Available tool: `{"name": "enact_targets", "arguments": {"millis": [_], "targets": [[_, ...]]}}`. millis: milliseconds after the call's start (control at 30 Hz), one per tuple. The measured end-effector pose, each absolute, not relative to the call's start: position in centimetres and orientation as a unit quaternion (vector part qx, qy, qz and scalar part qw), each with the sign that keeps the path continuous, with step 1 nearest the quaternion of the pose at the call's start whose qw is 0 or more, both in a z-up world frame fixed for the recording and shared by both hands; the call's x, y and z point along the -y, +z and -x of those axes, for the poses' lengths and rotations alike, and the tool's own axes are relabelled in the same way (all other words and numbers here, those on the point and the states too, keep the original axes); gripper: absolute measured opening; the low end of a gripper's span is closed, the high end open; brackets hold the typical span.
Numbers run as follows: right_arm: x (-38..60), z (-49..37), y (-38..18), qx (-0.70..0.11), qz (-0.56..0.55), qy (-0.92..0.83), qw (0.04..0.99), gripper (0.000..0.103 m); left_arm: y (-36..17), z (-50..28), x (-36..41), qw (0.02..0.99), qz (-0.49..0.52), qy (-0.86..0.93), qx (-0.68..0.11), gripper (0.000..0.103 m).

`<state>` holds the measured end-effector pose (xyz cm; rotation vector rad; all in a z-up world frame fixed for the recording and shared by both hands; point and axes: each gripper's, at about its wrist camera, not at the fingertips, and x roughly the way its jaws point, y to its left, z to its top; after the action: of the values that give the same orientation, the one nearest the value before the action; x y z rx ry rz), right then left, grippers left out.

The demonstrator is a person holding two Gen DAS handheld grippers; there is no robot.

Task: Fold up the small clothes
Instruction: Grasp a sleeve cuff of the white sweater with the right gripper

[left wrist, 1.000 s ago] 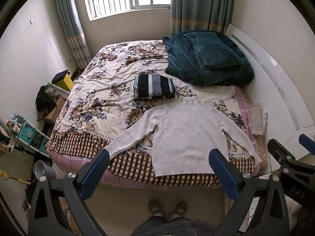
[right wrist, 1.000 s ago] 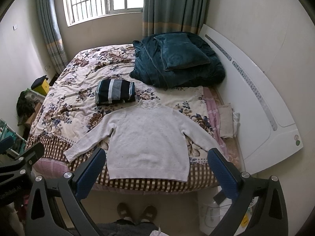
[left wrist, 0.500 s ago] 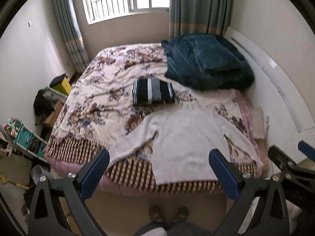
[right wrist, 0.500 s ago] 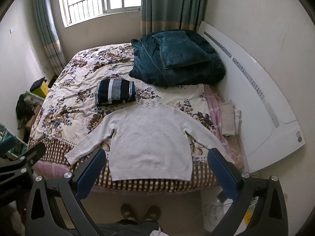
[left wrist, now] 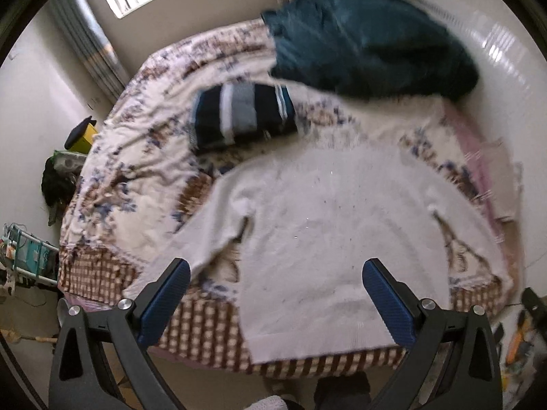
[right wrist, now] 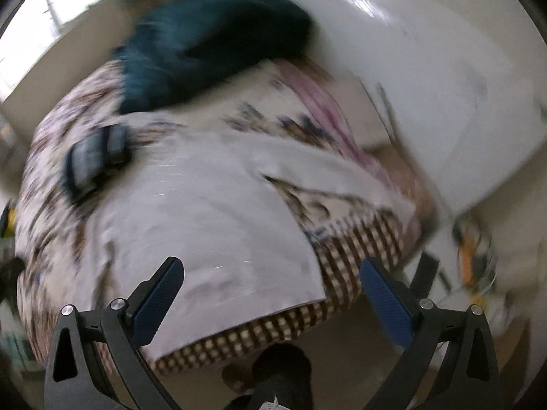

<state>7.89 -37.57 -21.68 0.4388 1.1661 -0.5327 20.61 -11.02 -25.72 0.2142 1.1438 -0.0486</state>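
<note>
In the left wrist view the left gripper (left wrist: 275,294) hangs with its blue-padded jaws spread wide and nothing between them. The white sweater (left wrist: 342,232) lies flat on the floral bedspread (left wrist: 136,157), front up, and fills the view from centre to about 5 o'clock. Its hem sits at the checked near edge of the bed, with the bottom left corner of the body at 6 o'clock between the two jaws, not touched by either. One sleeve runs down toward 7 o'clock, its cuff end just beside the left-hand finger (left wrist: 164,302); the other sleeve angles out toward 4 o'clock. The knit looks plain, with a few small dark specks. At 11 o'clock from the sweater's collar rests a folded striped garment (left wrist: 242,114), dark blue with grey and white bands, and at 1 o'clock a heaped teal blanket (left wrist: 369,48).

The right wrist view is heavily blurred. The right gripper (right wrist: 271,295) is likewise wide open and empty. The sweater (right wrist: 205,212) spreads from centre to 7 o'clock, its bottom corner near 6 o'clock between the jaws, apart from both. One sleeve reaches toward 3 o'clock.
</note>
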Motion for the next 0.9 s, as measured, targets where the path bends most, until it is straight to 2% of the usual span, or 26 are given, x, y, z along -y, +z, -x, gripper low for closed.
{"name": "enact_targets", "arguments": {"millis": [133, 300, 367, 500, 533, 567, 633, 700, 767, 833, 900], "targets": [[48.1, -9.3, -33.0, -0.547, -0.284, -0.313, 0.722, 0.103, -34.2, -24.1, 15.2, 0.817, -0.115, -0.009, -0.564, 0.103], [59.0, -7.1, -44.0, -0.535, -0.387, -0.399, 0.636, 0.103, -43.4, -26.7, 18.2, 0.781, -0.120, 0.006, -0.613, 0.103], [63.2, -4.5, -47.7, -0.500, -0.456, -0.434, 0.594, 0.103, -47.3, -27.2, 19.4, 0.764, -0.126, 0.009, -0.632, 0.103], [68.9, 0.8, -52.3, -0.397, -0.559, -0.491, 0.537, 0.103, -51.9, -28.2, 21.2, 0.745, -0.131, 0.002, -0.654, 0.103], [70.2, 1.7, -53.4, -0.369, -0.572, -0.502, 0.533, 0.097, -52.8, -28.5, 21.9, 0.743, -0.132, -0.002, -0.656, 0.103], [70.9, 2.1, -54.1, -0.357, -0.578, -0.505, 0.532, 0.084, -53.7, -28.8, 22.5, 0.742, -0.132, -0.006, -0.658, 0.103], [72.0, 2.2, -55.1, -0.338, -0.590, -0.504, 0.533, 0.075, -54.8, -29.2, 23.5, 0.742, -0.133, -0.011, -0.657, 0.103], [72.8, 1.5, -55.8, -0.324, -0.582, -0.510, 0.544, 0.057, -55.1, -29.4, 24.1, 0.744, -0.134, -0.016, -0.654, 0.103], [73.4, 0.3, -55.7, -0.332, -0.554, -0.525, 0.553, 0.023, -55.0, -29.5, 24.5, 0.750, -0.132, -0.020, -0.648, 0.103], [73.3, -1.6, -53.7, -0.335, -0.517, -0.536, 0.578, 0.017, -54.4, -29.5, 24.4, 0.754, -0.127, -0.024, -0.644, 0.103], [72.7, -4.2, -50.8, -0.342, -0.470, -0.530, 0.617, 0.016, -53.6, -29.5, 23.9, 0.757, -0.119, -0.025, -0.642, 0.103]]}}
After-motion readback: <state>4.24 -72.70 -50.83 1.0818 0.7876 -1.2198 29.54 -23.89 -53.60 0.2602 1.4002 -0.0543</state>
